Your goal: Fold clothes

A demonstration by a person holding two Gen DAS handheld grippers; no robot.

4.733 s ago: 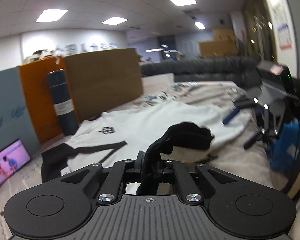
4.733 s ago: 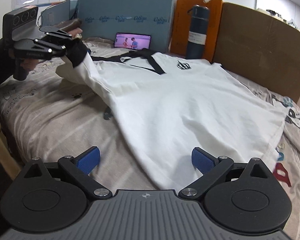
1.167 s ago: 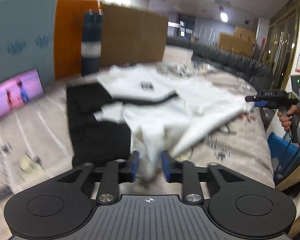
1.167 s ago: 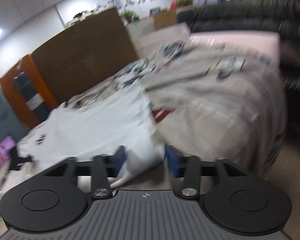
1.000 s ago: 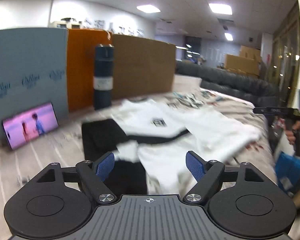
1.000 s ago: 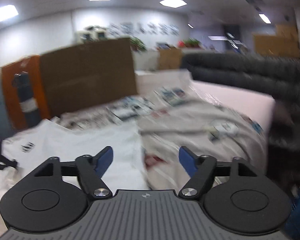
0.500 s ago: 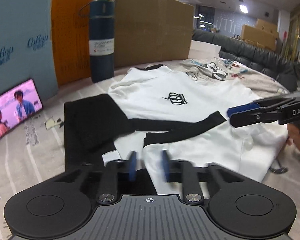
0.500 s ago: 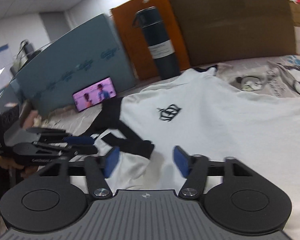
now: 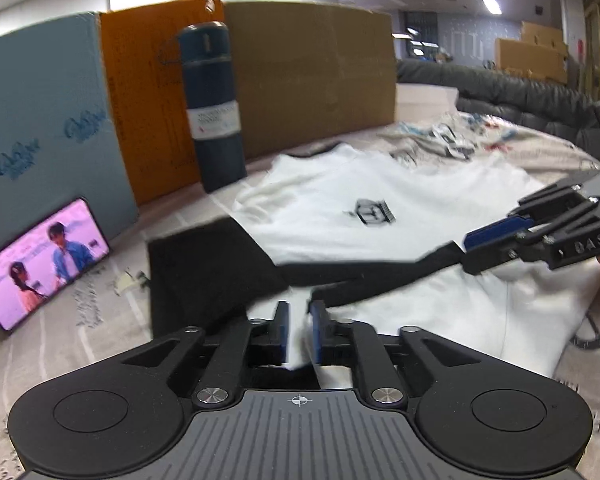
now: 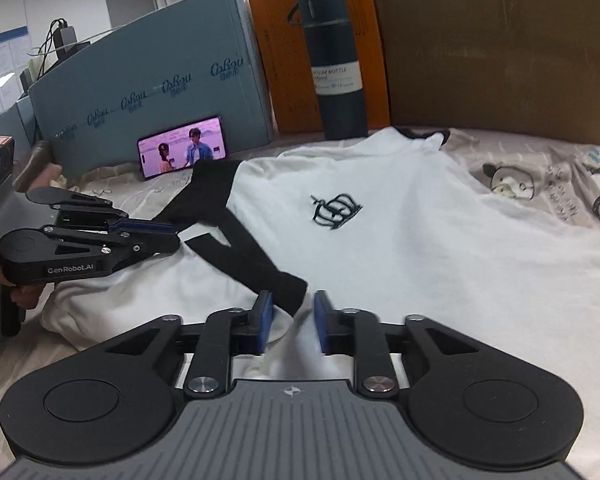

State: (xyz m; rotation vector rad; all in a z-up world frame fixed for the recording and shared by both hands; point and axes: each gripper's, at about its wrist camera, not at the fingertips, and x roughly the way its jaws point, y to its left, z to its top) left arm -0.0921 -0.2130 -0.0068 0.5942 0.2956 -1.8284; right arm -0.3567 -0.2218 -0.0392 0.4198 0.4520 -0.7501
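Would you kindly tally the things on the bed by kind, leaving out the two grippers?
T-shirts: 1, white with black trim
Vacuum bottles: 1, dark blue, upright
Phones: 1, screen lit, propped up
Boards standing at the back: 3, blue, orange, brown cardboard
Total: 6

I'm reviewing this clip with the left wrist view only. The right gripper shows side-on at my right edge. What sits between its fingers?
Observer: Its own wrist view shows the right gripper with jaws that have just been closing, astride bunched fabric of the white shirt. The end of the black cuff lies by one finger. I cannot confirm a firm pinch.
Reviewer: The bottle has a label that is a blur here. Is it legible there?
Observer: Partly. The word "BOTTLE" can be read on it.
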